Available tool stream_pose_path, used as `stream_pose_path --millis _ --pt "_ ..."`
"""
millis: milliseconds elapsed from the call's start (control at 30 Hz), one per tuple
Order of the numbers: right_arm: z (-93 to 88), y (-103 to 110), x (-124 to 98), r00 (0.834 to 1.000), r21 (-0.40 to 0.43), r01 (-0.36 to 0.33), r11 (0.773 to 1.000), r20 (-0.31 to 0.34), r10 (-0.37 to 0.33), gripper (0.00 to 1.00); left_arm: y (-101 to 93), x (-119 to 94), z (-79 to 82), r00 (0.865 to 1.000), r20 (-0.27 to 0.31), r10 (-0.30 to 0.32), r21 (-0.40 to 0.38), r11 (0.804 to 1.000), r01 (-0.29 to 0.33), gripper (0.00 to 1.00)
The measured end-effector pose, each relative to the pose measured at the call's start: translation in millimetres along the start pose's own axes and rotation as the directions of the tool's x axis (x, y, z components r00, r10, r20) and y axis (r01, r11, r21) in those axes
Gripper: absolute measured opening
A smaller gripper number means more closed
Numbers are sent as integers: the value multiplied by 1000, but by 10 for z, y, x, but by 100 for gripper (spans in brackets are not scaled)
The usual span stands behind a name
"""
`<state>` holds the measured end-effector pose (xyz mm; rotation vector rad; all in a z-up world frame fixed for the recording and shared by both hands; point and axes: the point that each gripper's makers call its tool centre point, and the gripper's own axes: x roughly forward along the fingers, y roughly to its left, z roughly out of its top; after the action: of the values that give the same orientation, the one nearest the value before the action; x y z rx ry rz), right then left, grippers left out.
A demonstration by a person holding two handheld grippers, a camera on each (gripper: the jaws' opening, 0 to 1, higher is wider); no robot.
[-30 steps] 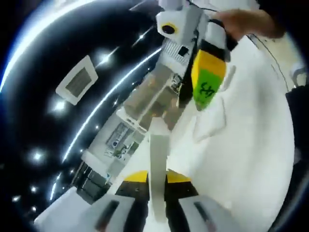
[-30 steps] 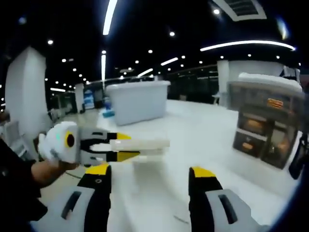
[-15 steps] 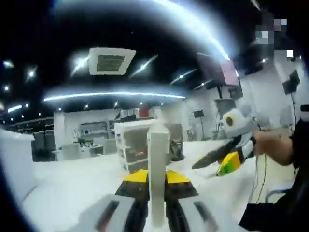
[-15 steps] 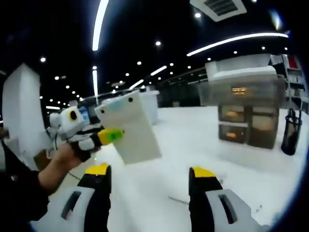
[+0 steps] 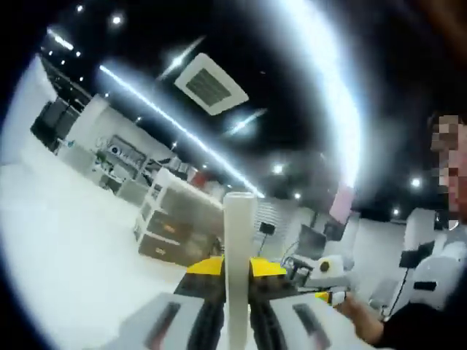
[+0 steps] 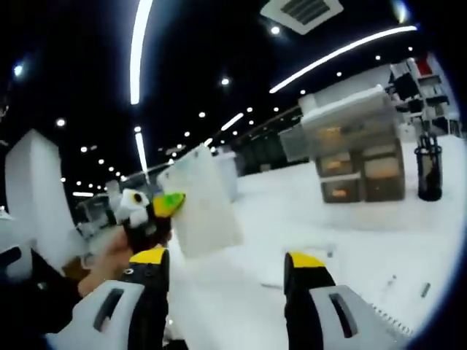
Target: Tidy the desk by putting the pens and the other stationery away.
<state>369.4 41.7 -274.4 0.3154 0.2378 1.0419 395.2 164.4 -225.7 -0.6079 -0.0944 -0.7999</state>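
The left gripper [image 6: 164, 205] is clenched on a flat, pale white card-like sheet [image 6: 201, 200], pinching it at one edge and holding it up in the air, well clear of the white desk top [image 6: 350, 240]; in the left gripper view the same sheet [image 5: 238, 270] stands edge-on between the yellow-tipped jaws. The main risk, as I judge it, is the thin sheet slipping or twisting out of so narrow a pinch while the hand swings — it would flutter down among the loose stationery or off the desk edge. The right gripper [image 6: 226, 292] is released, its jaws spread wide with nothing between them, so it could steady the sheet if needed. Further right on the desk stands a translucent plastic drawer unit with a pale lid [image 6: 357, 157], probably where things should go; its drawers look closed, so one would have to be pulled open first. Beside it stands a dark mesh pen cup [image 6: 429, 171] — a likely home for pens. Near the right edge a few small items lie on the desk, a short dark pen-like piece [image 6: 425, 289] among them, too blurred to identify.
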Motion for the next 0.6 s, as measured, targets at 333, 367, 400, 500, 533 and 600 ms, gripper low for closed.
stream_pose_path --millis 333,367,400,500,533,600 --pt "115 -23 -173 988 -67 40 997 153 -29 57 -144 82 -142 991 104 -78 -309 945 107 11" --pt "111 -26 -187 987 -128 64 990 157 -44 57 -147 87 -154 991 106 -78 -318 942 108 11" --pt "103 -26 -199 986 -169 81 982 156 -55 57 -141 87 -153 991 108 -76 -330 938 108 11" --pt "144 11 -235 975 -459 196 867 187 -121 56 -106 84 -170 990 119 -70 -408 906 114 11" --pt "134 45 -227 975 -561 212 800 176 -134 56 -100 87 -182 991 117 -68 -410 906 111 11" --pt "110 98 -197 977 -692 212 690 153 -146 56 -97 95 -209 992 112 -59 -429 898 102 11"
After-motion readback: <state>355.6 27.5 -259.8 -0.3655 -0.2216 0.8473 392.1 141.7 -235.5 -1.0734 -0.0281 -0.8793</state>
